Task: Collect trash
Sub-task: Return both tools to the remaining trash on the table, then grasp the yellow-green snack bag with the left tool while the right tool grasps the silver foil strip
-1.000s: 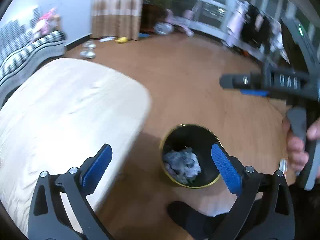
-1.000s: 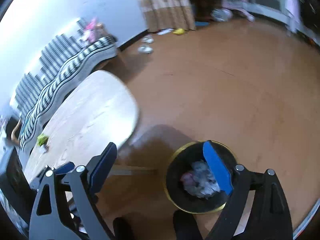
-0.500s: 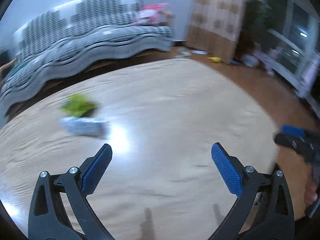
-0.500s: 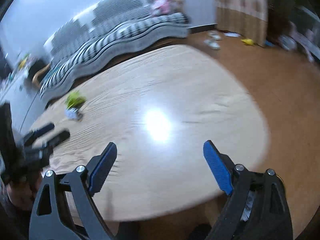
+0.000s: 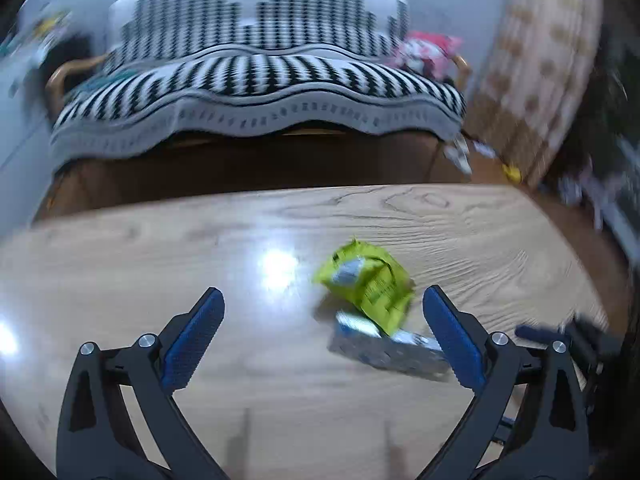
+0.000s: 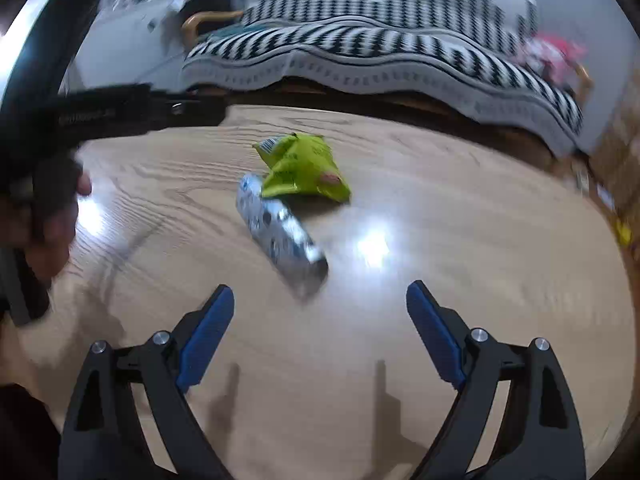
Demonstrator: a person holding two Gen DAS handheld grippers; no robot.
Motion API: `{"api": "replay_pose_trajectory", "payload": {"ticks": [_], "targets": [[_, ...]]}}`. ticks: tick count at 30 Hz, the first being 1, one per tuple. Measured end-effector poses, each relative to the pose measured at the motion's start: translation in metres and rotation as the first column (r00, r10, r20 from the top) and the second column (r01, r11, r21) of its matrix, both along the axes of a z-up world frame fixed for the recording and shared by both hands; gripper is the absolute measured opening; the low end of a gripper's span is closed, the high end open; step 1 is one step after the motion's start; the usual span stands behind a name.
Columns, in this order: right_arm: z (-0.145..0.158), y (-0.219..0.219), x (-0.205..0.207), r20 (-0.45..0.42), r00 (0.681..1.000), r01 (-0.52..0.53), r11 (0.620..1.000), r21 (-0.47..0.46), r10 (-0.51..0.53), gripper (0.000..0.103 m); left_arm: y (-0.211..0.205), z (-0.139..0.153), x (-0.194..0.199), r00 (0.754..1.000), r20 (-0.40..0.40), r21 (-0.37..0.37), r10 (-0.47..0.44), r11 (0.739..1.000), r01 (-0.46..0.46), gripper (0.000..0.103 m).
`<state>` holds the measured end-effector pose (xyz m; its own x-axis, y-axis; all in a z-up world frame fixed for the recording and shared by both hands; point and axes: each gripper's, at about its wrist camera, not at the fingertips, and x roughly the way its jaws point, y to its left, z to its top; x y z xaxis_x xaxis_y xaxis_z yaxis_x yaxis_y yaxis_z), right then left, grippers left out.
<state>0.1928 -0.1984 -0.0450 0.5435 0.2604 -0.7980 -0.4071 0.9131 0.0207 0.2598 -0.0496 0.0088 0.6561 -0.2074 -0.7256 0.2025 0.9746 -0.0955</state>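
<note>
While both my grippers, left gripper [image 5: 322, 326] and right gripper [image 6: 320, 330], gape wide and empty, the light, crinkly green snack bag [image 6: 304, 170] and silver wrapper [image 6: 280, 230] lie touching on the desk [image 6: 460, 220] just ahead; I'd pinch a crumpled fold.

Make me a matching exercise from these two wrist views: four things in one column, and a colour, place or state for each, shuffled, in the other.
Things:
1. crumpled bag
2. silver wrapper
3. sofa cover
4. right gripper

Descriptions:
a. black and white stripes
b. jaws wide, nothing between
c. lime green
d. lies nearest the right gripper, on the wooden table

Pairs: 1-c, 2-d, 3-a, 4-b
</note>
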Motion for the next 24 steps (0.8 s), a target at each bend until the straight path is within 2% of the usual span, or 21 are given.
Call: {"api": "replay_pose_trajectory", "payload": {"ticks": [3, 7, 8, 9, 10, 12, 16, 20, 24], "targets": [[-0.013, 0.021, 0.027, -0.009, 0.997, -0.072, 0.997, -0.037, 0.072, 0.085, -0.001, -0.010, 0.028, 0.998, -0.020, 0.030, -0.054, 0.998, 0.054, 0.097], [-0.033, 0.033, 0.051, -0.051, 0.994, -0.100, 0.994, -0.036, 0.098, 0.072, 0.001, -0.026, 0.051, 0.998, -0.058, 0.008, -0.037, 0.999, 0.037, 0.096], [-0.037, 0.034, 0.054, -0.056, 0.994, -0.097, 0.995, -0.034, 0.095, 0.064, 0.001, -0.029, 0.055, 0.998, -0.059, 0.009, -0.036, 0.999, 0.037, 0.096], [-0.040, 0.033, 0.053, -0.054, 0.994, -0.099, 0.995, -0.031, 0.098, 0.060, -0.001, -0.032, 0.056, 0.997, -0.062, 0.013, -0.039, 0.999, 0.040, 0.097], [-0.039, 0.035, 0.052, -0.036, 0.994, -0.107, 0.994, -0.026, 0.106, 0.033, -0.003, -0.036, 0.059, 0.997, -0.069, 0.019, -0.046, 0.999, 0.048, 0.096], [-0.035, 0.029, 0.043, -0.061, 0.991, -0.122, 0.992, 0.002, 0.122, 0.022, -0.007, -0.039, 0.062, 0.996, -0.072, 0.026, -0.059, 0.998, 0.061, 0.096], [-0.028, 0.013, 0.005, -0.058, 0.991, -0.124, 0.992, 0.018, 0.124, 0.020, -0.027, -0.042, 0.060, 0.993, -0.052, 0.035, -0.106, 0.994, 0.108, 0.096], [-0.016, -0.005, -0.042, -0.059, 0.992, -0.110, 0.993, 0.046, 0.113, 0.020, -0.054, -0.052, 0.063, 0.989, -0.080, 0.035, -0.127, 0.991, 0.131, 0.096], [-0.010, -0.024, -0.091, -0.076, 0.993, -0.084, 0.996, 0.042, 0.087, 0.020, -0.073, -0.063, 0.070, 0.990, -0.082, 0.116, -0.116, 0.985, 0.125, 0.096]]}}
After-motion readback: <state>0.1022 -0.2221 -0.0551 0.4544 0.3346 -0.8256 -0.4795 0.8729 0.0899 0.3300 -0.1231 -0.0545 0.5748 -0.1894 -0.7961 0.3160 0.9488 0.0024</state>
